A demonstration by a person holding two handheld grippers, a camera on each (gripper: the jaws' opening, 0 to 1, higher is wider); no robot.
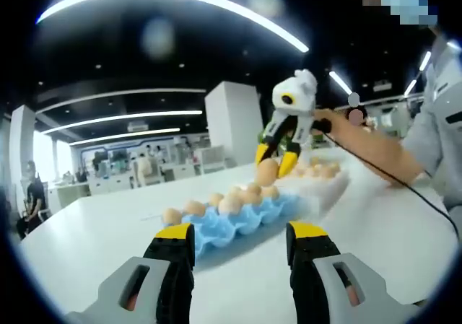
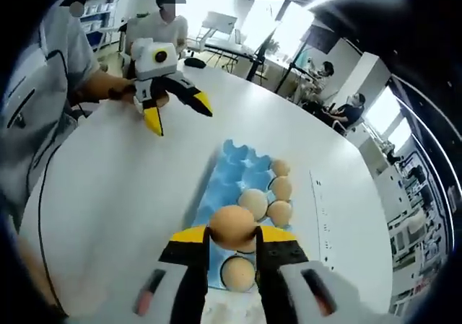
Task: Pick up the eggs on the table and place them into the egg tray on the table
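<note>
In the right gripper view, my right gripper (image 2: 231, 237) is shut on a brown egg (image 2: 232, 226), held above the near end of the blue egg tray (image 2: 229, 167). Several eggs (image 2: 280, 188) fill cups along the tray's right side, and one egg (image 2: 238, 272) lies under the jaws. The left gripper view shows the same blue egg tray (image 1: 216, 231) with a row of eggs (image 1: 193, 208); over its far end hangs the right gripper (image 1: 276, 162) with the egg (image 1: 267, 172). My left gripper (image 1: 240, 231) stands open in front of the tray, holding nothing. It appears again, open, as the left gripper (image 2: 180, 116).
A white tray (image 1: 333, 187) carrying more eggs (image 1: 317, 171) sits just beyond the blue one. A thin black cable (image 1: 404, 187) runs across the white table (image 1: 94, 230). A person's hand (image 1: 375, 151) and grey sleeve are at the right. People sit at desks far off.
</note>
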